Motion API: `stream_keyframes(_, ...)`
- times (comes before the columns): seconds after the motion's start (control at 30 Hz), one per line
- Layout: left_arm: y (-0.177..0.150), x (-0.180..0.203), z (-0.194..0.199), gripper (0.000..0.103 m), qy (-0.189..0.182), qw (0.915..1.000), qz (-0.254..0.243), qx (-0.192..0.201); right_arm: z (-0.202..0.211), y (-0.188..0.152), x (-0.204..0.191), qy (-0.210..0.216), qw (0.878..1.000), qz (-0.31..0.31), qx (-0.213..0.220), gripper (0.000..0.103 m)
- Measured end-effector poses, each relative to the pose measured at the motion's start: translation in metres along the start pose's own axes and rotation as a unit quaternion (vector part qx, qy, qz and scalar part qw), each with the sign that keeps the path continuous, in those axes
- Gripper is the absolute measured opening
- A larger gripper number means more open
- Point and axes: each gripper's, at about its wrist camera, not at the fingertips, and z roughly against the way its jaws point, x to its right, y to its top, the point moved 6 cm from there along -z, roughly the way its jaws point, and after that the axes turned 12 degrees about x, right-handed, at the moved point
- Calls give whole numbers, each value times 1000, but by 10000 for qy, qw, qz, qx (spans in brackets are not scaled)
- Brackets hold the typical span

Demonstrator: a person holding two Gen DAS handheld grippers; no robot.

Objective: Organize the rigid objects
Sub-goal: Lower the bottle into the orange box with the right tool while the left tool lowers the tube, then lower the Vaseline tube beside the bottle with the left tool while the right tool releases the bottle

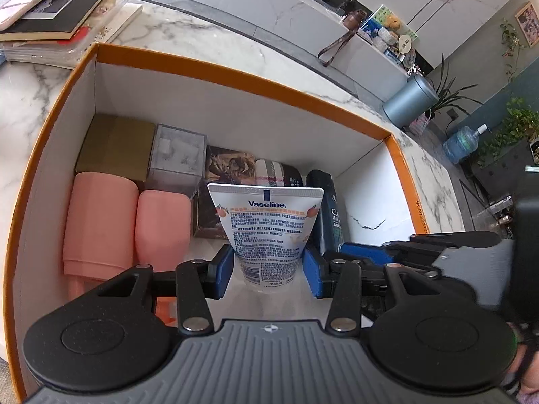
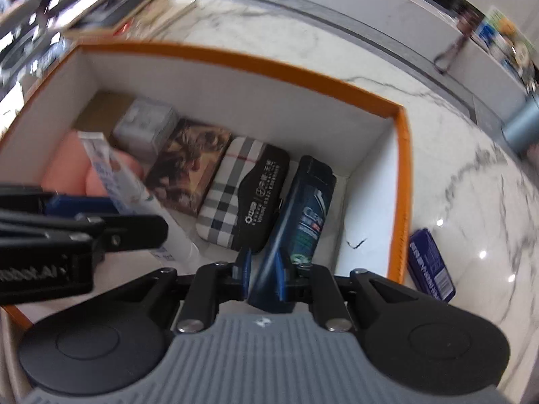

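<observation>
An orange-rimmed box (image 1: 235,70) with white walls stands on the marble counter. My left gripper (image 1: 269,269) is shut on a white Vaseline tube (image 1: 266,225), which stands upright inside the box with its crimped end up. In the right wrist view my right gripper (image 2: 262,276) is shut on the lower end of a dark blue shampoo bottle (image 2: 310,208); the bottle lies lengthwise in the box (image 2: 235,55) by its right wall. Along the box floor sit a gold carton (image 1: 114,148), a clear case (image 1: 177,156), two pink cups (image 1: 101,222), a picture box (image 2: 188,165) and a plaid case (image 2: 235,192).
A stack of books (image 1: 50,10) lies on the counter beyond the box's far left corner. A small blue packet (image 2: 431,266) lies on the marble just outside the box's right wall. A grey bin (image 1: 409,101) and plants stand on the floor further right.
</observation>
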Motion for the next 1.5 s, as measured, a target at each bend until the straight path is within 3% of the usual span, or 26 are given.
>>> stream_keyframes(0.07,-1,-1,0,50,5,10000,17,-30,-9,-5,0,-16,9998,110,-168,12)
stream_keyframes(0.23,-1,2,1,50,-64,9998,76,-164,-17,2,10,-197,9997,145,-23,12)
stream_keyframes(0.33,0,5,6,50,-139,9995,125,-248,-16,5,15,-118,9999,-27,-29,6)
stream_keyframes(0.57,-11,14,5,50,-33,9977,-89,-677,32,2,31,-5,9941,-798,734,11)
stream_keyframes(0.7,-23,24,-10,51,-13,9925,-333,-1172,53,-4,46,-125,9867,-1231,1054,11)
stream_keyframes(0.8,-19,30,-18,51,59,9906,-486,-1280,67,-8,62,-217,9802,-1518,1251,12)
stream_keyframes(0.9,-17,35,-28,51,174,9875,-649,-1425,73,-12,71,-39,9739,-1818,1359,12)
stream_keyframes(1.03,-23,36,-41,50,394,9813,-782,-1713,77,-14,68,10,9734,-1768,1459,15)
stream_keyframes(1.17,-31,36,-46,50,350,9788,-597,-1928,79,-18,73,147,9696,-1903,1534,16)
stream_keyframes(1.37,-32,30,-48,50,577,9747,-73,-2159,80,-22,74,282,9672,-1967,1586,16)
stream_keyframes(1.5,-34,30,-47,51,671,9733,27,-2196,79,-23,76,361,9659,-2013,1587,16)
